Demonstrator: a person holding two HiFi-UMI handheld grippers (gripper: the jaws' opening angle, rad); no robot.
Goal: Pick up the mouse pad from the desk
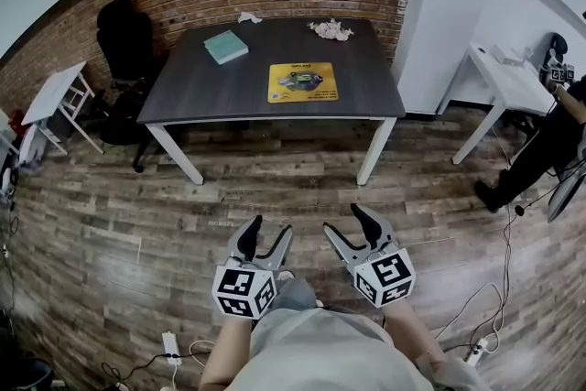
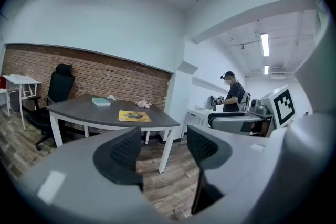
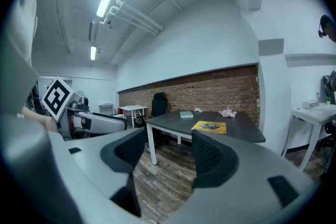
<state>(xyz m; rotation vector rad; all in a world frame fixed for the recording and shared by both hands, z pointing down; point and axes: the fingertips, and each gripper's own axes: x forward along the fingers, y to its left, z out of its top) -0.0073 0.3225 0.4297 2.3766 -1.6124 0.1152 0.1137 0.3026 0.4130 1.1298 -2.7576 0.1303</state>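
Note:
A yellow mouse pad [image 1: 303, 81] with a printed picture lies flat on the dark desk [image 1: 192, 92], near its front right part. It also shows small in the left gripper view as the mouse pad [image 2: 134, 116] and in the right gripper view as the mouse pad [image 3: 209, 126]. Both grippers hang over the wooden floor, well short of the desk. My left gripper [image 1: 269, 232] is open with nothing between its jaws. My right gripper [image 1: 342, 221] is open and empty too.
On the desk lie a pale green book [image 1: 225, 46] and two crumpled paper wads [image 1: 330, 29]. A black office chair [image 1: 125, 38] stands at its left, a small white table [image 1: 55, 93] further left. A white desk [image 1: 503, 80] and a person [image 1: 549, 137] are at the right. Cables [image 1: 476, 316] trail on the floor.

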